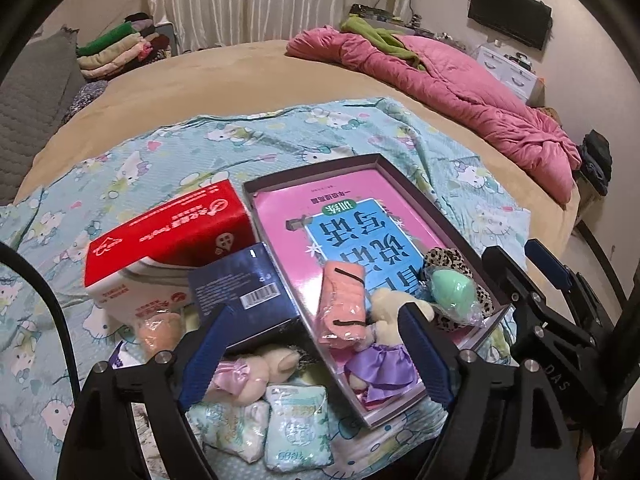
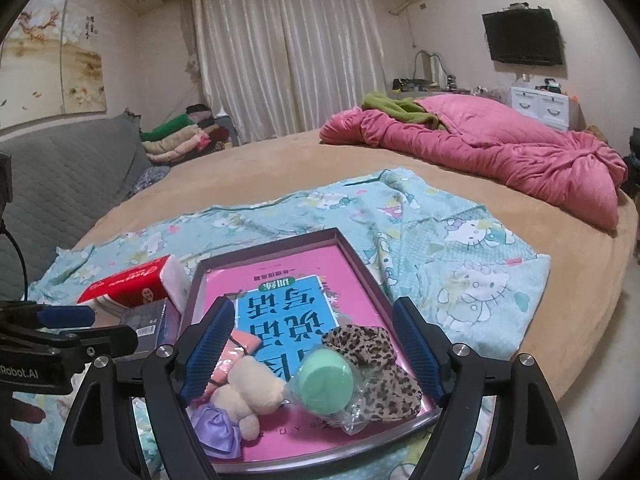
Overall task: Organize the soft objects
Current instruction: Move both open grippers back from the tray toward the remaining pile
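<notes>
On a round tan bed, a pale blue cartoon-cat blanket is spread, and the shallow box tray sits on that blanket as the landmark. Beyond the tray, white curtains cover the far wall, a pink quilt lies bunched on the bed's far right, a grey padded headboard curves along the left, and a dark screen hangs on the wall at right.

Inside the tray, at its near end, lie a plush doll in a purple dress, its long axis running from the near left corner inward, a green sponge in clear wrap, a leopard-print scrunchie and a pink folded cloth lying lengthwise along the tray's left side. Left of the tray stand a red tissue pack and a dark blue box; just before them lie a second plush doll and two small tissue packets.

The left gripper and right gripper both hover with jaws spread wide, holding nothing.
</notes>
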The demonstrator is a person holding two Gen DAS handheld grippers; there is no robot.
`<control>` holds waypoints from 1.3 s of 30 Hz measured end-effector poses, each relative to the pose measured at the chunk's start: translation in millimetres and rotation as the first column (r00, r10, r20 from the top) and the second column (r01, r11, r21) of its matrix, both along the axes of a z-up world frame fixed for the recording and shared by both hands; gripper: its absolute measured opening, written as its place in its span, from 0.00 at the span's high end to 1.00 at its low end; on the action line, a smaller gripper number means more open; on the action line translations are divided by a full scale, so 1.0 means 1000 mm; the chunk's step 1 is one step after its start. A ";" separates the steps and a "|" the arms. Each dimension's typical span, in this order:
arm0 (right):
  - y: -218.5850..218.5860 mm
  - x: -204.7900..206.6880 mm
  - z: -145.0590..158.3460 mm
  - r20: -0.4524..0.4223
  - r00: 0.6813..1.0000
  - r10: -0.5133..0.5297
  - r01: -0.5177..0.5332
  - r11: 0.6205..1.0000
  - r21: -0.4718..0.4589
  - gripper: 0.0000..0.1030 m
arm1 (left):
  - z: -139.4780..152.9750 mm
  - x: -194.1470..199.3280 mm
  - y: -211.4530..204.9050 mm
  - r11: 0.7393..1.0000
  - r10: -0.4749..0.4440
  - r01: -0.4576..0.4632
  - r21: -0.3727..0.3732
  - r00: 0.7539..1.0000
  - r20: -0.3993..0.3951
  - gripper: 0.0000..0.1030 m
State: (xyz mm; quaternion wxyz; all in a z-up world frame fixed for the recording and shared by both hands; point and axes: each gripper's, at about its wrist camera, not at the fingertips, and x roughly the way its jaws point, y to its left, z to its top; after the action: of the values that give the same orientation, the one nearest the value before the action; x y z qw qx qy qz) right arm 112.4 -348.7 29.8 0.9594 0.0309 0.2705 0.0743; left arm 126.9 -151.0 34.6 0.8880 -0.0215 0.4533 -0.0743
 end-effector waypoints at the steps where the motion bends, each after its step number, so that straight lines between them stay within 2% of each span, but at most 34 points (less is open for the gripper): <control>1: 0.002 -0.001 0.001 0.004 1.000 0.007 -0.007 1.000 -0.005 0.20 | 0.001 -0.001 0.001 1.000 0.001 -0.001 0.000 1.000 0.001 0.19; 14: 0.025 -0.019 0.021 0.039 0.996 0.082 -0.083 0.997 0.012 0.19 | 0.013 -0.017 0.021 1.000 0.028 -0.028 -0.001 0.999 0.020 0.19; 30: 0.068 -0.037 0.053 0.093 0.976 0.196 -0.197 0.980 0.002 0.18 | 0.033 -0.040 0.068 0.995 0.104 -0.104 -0.011 0.993 0.060 0.19; 39: 0.085 -0.037 0.066 0.058 0.971 0.233 -0.234 0.972 0.010 0.18 | 0.043 -0.051 0.111 0.983 0.186 -0.185 -0.015 0.981 0.057 0.19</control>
State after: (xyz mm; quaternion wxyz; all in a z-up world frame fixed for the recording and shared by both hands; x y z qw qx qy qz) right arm 75.3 -263.3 95.5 0.9509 0.0049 0.2445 0.1897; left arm 76.0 -40.1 77.9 0.9037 -0.0656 0.4230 0.0060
